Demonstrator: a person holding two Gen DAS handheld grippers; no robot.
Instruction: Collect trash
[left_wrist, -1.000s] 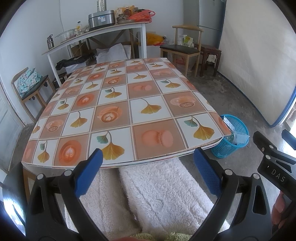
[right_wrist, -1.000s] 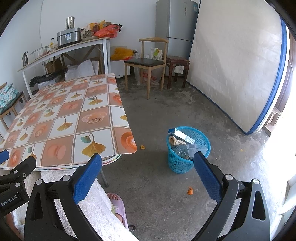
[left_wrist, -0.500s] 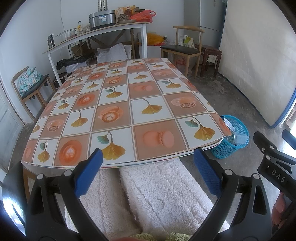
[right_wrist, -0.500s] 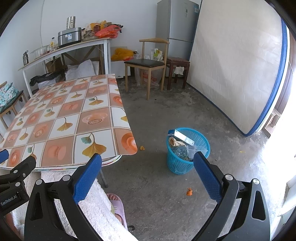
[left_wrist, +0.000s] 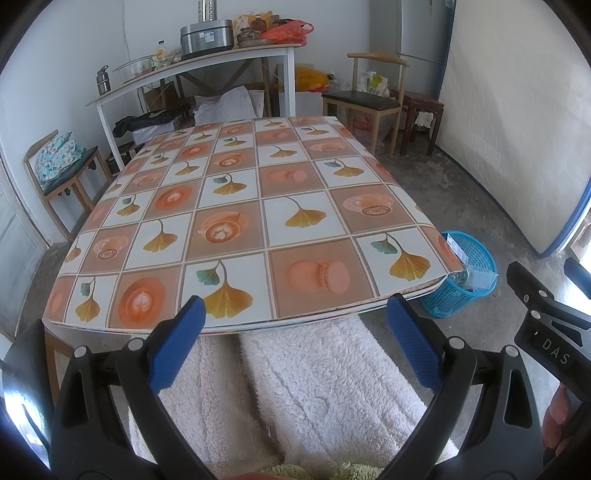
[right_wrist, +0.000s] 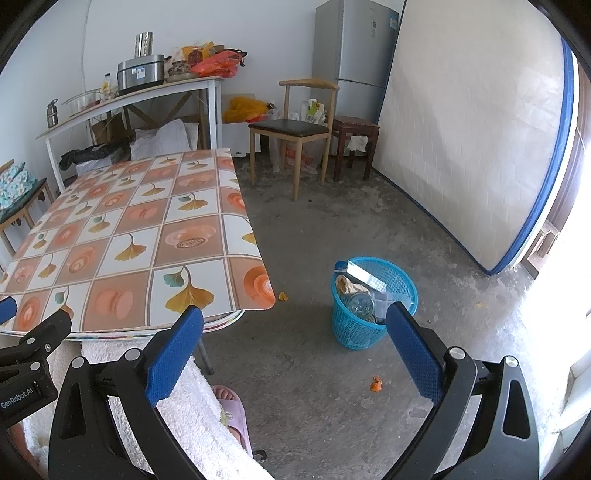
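A blue plastic basket (right_wrist: 373, 295) stands on the concrete floor right of the table, holding a box, a crumpled wrapper and clear plastic pieces. It peeks past the table corner in the left wrist view as the basket (left_wrist: 469, 273). Small orange scraps lie on the floor, one scrap (right_wrist: 376, 384) in front of the basket and another scrap (right_wrist: 282, 295) by the table corner. My left gripper (left_wrist: 293, 325) is open over the table's near edge, holding nothing. My right gripper (right_wrist: 293, 325) is open above the floor, left of the basket.
The table (left_wrist: 236, 221) wears a tile-patterned cloth with a bare top. A person's white fleecy legs (left_wrist: 303, 387) and a pink slipper (right_wrist: 231, 413) are below. A wooden chair (right_wrist: 295, 129), stool, fridge, leaning mattress (right_wrist: 472, 140) and a loaded side table (left_wrist: 199, 62) ring the room.
Both views have drifted only slightly; the right gripper has pulled back a little, so the basket sits a bit higher in its view. Both grippers stay open.
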